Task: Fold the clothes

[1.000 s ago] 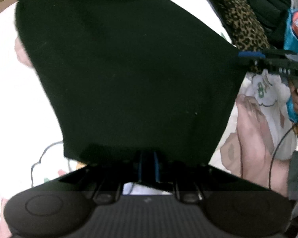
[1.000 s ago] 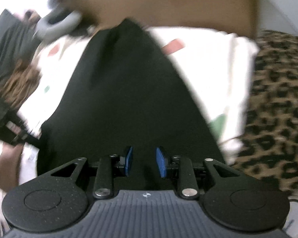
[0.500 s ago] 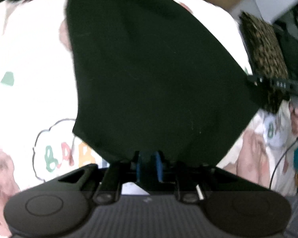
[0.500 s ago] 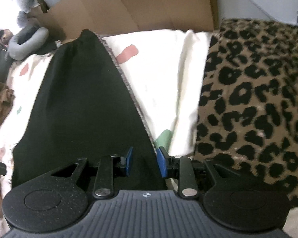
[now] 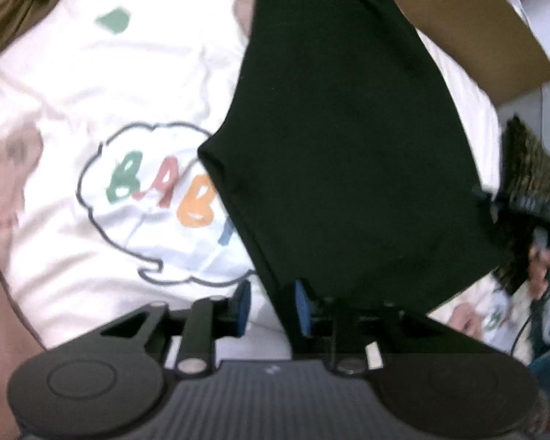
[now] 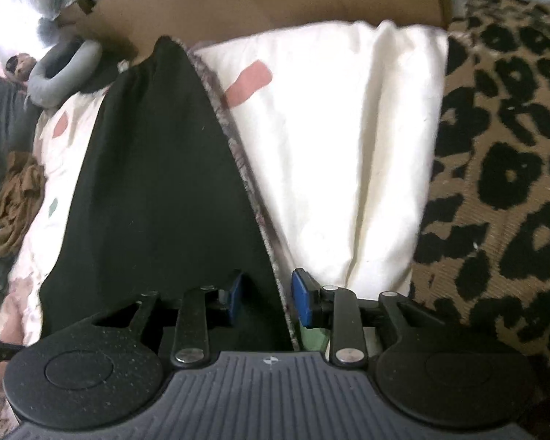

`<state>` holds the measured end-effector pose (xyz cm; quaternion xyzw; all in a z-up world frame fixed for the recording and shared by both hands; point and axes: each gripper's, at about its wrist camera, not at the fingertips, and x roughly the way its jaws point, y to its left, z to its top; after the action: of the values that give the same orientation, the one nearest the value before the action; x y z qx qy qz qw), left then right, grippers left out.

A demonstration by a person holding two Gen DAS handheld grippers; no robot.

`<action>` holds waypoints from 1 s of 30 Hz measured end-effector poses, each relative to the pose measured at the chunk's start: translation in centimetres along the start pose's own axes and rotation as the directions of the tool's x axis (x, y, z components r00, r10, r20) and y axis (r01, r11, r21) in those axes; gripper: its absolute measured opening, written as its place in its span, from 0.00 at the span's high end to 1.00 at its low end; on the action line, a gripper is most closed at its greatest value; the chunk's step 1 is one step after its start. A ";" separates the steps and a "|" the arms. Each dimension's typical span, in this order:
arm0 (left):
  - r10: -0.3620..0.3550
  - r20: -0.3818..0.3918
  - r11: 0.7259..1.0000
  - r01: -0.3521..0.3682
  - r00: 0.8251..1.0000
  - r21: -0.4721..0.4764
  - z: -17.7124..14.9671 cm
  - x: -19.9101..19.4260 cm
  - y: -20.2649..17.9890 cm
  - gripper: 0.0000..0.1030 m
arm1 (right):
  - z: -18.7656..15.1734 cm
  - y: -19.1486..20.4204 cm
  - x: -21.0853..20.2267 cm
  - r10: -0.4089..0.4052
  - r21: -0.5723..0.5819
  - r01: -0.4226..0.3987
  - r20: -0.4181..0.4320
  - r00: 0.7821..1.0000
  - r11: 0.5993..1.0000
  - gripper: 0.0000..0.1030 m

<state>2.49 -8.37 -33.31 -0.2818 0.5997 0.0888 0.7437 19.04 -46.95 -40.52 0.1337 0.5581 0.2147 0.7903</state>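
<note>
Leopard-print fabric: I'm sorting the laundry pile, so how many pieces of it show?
1: the leopard-print fabric lies right of the white sheet; more may be hidden.

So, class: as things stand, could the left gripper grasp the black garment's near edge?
Probably yes: the left gripper has just been opening, and the black garment has its hem by one pad, nothing between.

a plain black garment (image 5: 341,154) lies spread flat on a white printed sheet (image 5: 91,84), narrowing toward its far end beside a cardboard sheet. its near edge runs slanted, one corner pointing left over the coloured "baby" print. a grey patterned hem (image 6: 245,168) edges its right side.
</note>
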 end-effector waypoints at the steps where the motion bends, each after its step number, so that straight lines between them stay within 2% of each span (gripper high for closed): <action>1: -0.017 0.000 0.999 0.017 1.000 -0.027 -0.1 0.0 0.4 0.67 | -0.1 -0.2 0.0 0.008 -0.002 -0.008 -0.033 0.999 1.000 0.67; 4: -0.071 0.001 0.996 0.071 0.997 -0.049 -0.4 0.3 1.1 0.66 | -0.7 -1.0 0.0 0.047 0.033 -0.043 -0.127 0.991 0.999 0.68; 7: -0.118 0.007 0.989 0.119 0.993 -0.083 -0.8 0.5 1.8 0.65 | -1.5 -1.1 -0.6 0.056 0.050 -0.048 -0.175 0.983 0.998 0.68; 12: -0.158 0.007 0.977 0.158 0.987 -0.145 -1.7 1.2 2.8 0.62 | -2.5 -1.5 -1.0 0.075 0.126 -0.051 -0.194 0.978 0.991 0.68; 17: -0.185 -0.020 0.965 0.178 0.982 -0.191 -2.2 2.5 3.7 0.62 | -2.5 -0.1 -0.6 -0.002 0.080 0.019 -0.211 0.978 0.997 0.72; 22: -0.276 -0.030 0.935 0.261 0.961 -0.240 -2.9 3.9 4.4 0.63 | -2.1 1.4 0.1 -0.074 0.022 0.081 -0.241 0.968 0.996 0.72; 24: -0.298 -0.025 0.932 0.285 0.954 -0.222 -3.0 4.4 4.5 0.64 | -1.9 1.8 0.4 -0.089 0.007 0.094 -0.255 0.963 0.996 0.72; 27: -0.282 -0.035 0.943 0.271 0.959 -0.193 -3.4 4.9 4.6 0.64 | -1.7 2.3 0.8 -0.107 -0.011 0.109 -0.278 0.955 0.994 0.72; 30: -0.302 -0.029 0.932 0.289 0.953 -0.217 -3.6 5.2 5.4 0.64 | -1.8 2.7 1.1 -0.120 -0.020 0.120 -0.280 0.952 0.993 0.72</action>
<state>-1.73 -6.88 -40.33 -0.4485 0.5604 0.0300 0.6956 17.17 -44.16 -40.82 0.0667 0.6715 0.1838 0.7148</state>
